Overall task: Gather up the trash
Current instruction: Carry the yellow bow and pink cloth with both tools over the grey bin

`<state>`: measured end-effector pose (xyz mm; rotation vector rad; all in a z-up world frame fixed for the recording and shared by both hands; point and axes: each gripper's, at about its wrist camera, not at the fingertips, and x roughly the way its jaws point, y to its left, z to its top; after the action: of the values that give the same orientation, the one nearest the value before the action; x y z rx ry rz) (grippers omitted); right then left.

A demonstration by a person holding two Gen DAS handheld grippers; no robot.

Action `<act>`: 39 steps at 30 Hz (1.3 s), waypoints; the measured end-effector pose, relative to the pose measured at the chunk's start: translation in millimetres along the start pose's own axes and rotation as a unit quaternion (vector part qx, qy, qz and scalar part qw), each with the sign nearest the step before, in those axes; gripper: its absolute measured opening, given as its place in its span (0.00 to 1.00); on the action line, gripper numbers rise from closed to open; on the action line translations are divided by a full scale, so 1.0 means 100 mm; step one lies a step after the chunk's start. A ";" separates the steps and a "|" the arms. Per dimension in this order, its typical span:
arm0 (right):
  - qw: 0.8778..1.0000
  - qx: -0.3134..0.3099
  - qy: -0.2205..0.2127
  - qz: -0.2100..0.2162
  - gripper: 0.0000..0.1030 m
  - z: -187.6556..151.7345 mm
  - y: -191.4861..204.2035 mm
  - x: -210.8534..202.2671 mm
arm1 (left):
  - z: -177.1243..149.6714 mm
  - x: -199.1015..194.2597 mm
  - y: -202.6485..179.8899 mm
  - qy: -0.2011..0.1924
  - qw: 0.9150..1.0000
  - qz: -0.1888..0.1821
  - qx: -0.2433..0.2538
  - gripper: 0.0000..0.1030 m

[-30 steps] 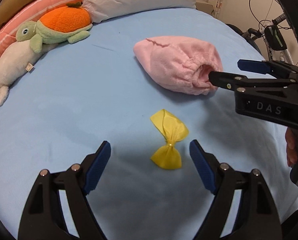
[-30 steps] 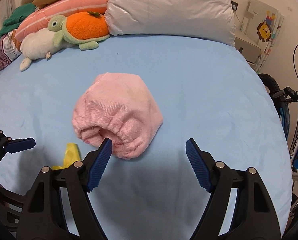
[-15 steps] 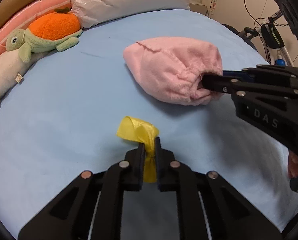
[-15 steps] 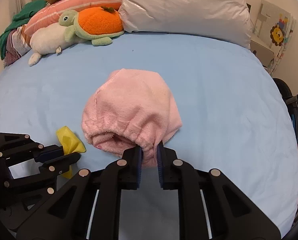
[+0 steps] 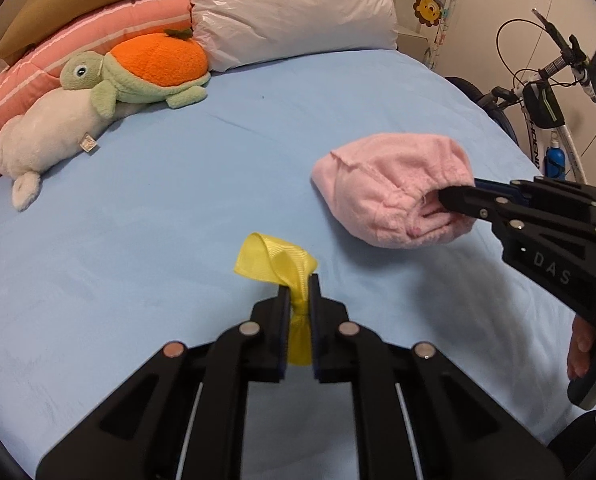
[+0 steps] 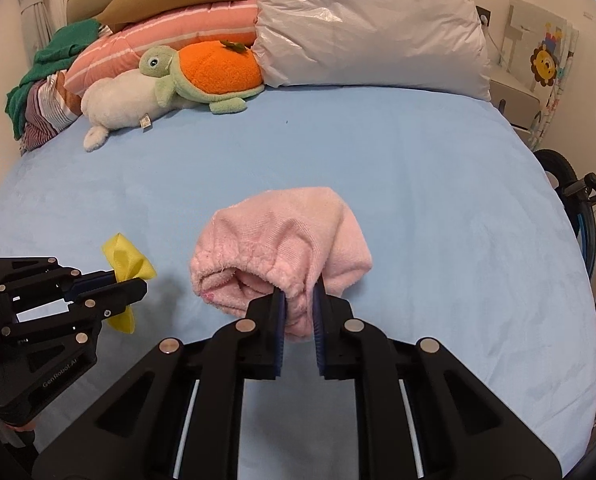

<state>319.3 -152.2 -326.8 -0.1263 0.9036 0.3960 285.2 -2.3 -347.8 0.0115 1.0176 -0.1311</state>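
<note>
Two grips made: left gripper clamped on yellow ribbon bow, right gripper pinching elastic hem of pink terry cap, both above blue bedsheet.

Black left gripper and right gripper, blue pads, silver rivets.

The right gripper pinches the elastic rim of a pink terry cap above the blue bedsheet. Left of the cap, the left gripper clamps a yellow ribbon bow.
</note>
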 end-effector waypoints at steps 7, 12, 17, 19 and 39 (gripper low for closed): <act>1.000 0.006 -0.010 0.003 0.11 -0.11 0.24 -0.39 | -0.17 -0.49 0.15 -0.014 1.000 0.013 -0.009 0.09; 1.000 -0.008 -0.017 0.009 0.10 -0.18 0.48 -0.68 | -0.35 -0.90 0.32 -0.024 0.999 0.023 -0.029 0.09; 0.999 -0.025 -0.033 0.024 0.10 -0.21 0.78 -1.01 | -0.56 -1.35 0.49 -0.037 0.997 0.039 -0.050 0.09; 0.998 -0.035 -0.043 0.031 0.10 -0.22 0.92 -1.16 | -0.64 -1.54 0.57 -0.045 0.996 0.046 -0.060 0.09; 0.970 -0.135 -0.130 0.156 0.10 -0.22 2.46 -2.47 | -1.59 -3.67 1.27 -0.136 0.968 0.168 -0.125 0.09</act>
<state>71.2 -0.9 -131.9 -0.1778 0.6052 0.8104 -25.2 173.6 -126.9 -0.0618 0.7399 0.3001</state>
